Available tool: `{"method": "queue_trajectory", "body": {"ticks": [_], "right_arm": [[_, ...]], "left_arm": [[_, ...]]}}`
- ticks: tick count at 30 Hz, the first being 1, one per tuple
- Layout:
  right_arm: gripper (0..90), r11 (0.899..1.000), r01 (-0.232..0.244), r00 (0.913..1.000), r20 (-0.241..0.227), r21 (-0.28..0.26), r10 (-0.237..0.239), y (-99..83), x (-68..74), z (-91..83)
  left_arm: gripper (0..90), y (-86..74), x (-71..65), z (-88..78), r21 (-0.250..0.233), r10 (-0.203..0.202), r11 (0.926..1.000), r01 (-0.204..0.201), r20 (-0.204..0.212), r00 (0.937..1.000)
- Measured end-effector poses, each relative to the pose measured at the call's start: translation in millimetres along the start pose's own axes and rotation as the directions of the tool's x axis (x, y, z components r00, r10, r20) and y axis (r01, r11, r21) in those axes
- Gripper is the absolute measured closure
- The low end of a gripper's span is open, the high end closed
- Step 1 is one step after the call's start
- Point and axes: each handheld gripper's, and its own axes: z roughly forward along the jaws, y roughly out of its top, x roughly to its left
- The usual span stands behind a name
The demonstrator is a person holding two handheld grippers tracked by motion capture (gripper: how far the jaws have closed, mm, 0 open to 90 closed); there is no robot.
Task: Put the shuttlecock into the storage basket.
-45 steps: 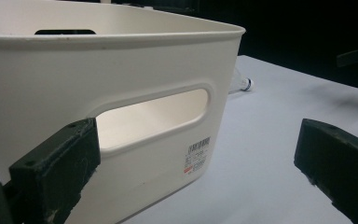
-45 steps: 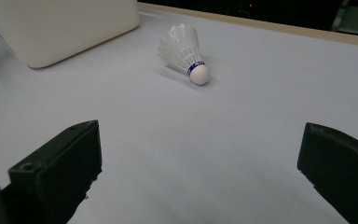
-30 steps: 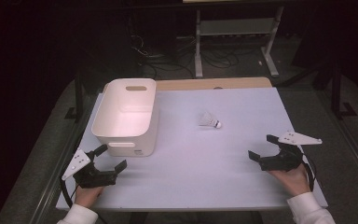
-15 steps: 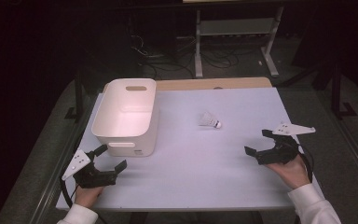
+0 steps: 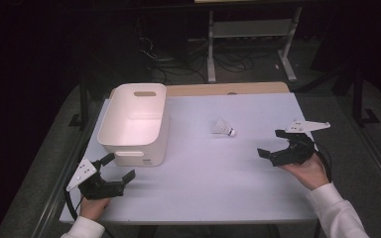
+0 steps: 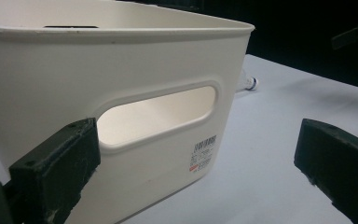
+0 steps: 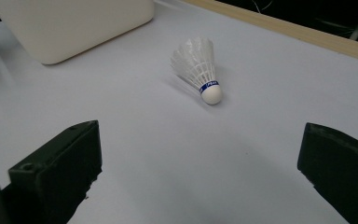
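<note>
White feathered shuttlecock (image 7: pixel 200 70), blue band above a rounded white cork, lying on its side right of the white bin (image 5: pixel 134 124), well apart. Right gripper (image 5: pixel 278 144) near it, jaws wide apart, empty. Left gripper (image 5: pixel 113 168) just before the bin, likewise spread.

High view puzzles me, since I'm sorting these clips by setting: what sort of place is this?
Probably a lab or workshop set up for recording. A white-topped table stands in a dark room, loose cables trail over the floor behind it, and a metal equipment stand sits at the back.
</note>
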Motion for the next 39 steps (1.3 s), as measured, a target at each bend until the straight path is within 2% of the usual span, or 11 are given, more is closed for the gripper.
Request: {"method": "queue_trajectory", "body": {"ticks": [3, 11, 19, 26, 33, 36, 39], "right_arm": [[0.0, 1.000, 0.011, 0.9999, -0.005, 0.008, -0.011, 2.8, -1.3, 3.5], [0.0, 0.999, 0.003, 0.9998, -0.020, 0.035, -0.002, 8.9, -3.6, 12.0], [0.0, 0.997, 0.026, 0.9989, -0.040, 0.070, -0.023, 20.7, -7.9, 22.2], [0.0, 0.997, 0.039, 0.9972, -0.066, 0.068, -0.034, 29.0, -9.5, 29.3], [0.0, 0.995, 0.044, 0.9967, -0.072, 0.095, -0.038, 36.1, -13.1, 38.6], [0.0, 0.993, 0.048, 0.9964, -0.075, 0.105, -0.040, 40.8, -14.7, 42.9], [0.0, 0.993, 0.056, 0.9959, -0.076, 0.108, -0.048, 45.9, -16.8, 47.3]], "left_arm": [[0.0, 0.0, 0.5, 0.1, 0.003, 0.005, 1.0000, -0.005, 0.002, 1.0000], [0.0, 0.3, -0.3, 0.4, 0.006, 0.009, 0.9999, -0.009, 0.004, 1.0000], [0.0, 0.1, -0.7, 0.7, 0.004, 0.005, 1.0000, -0.005, 0.003, 1.0000], [0.0, 0.1, -0.6, 0.9, 0.005, 0.007, 1.0000, -0.007, 0.005, 1.0000], [0.0, 0.2, -0.9, 0.8, 0.004, 0.007, 1.0000, -0.007, 0.007, 0.9999], [0.0, 0.6, -0.1, 1.0, 0.005, 0.027, 0.9996, -0.027, 0.012, 0.9996], [0.0, 0.6, -0.4, 0.6, 0.007, 0.024, 0.9997, -0.024, 0.011, 0.9997]]}}
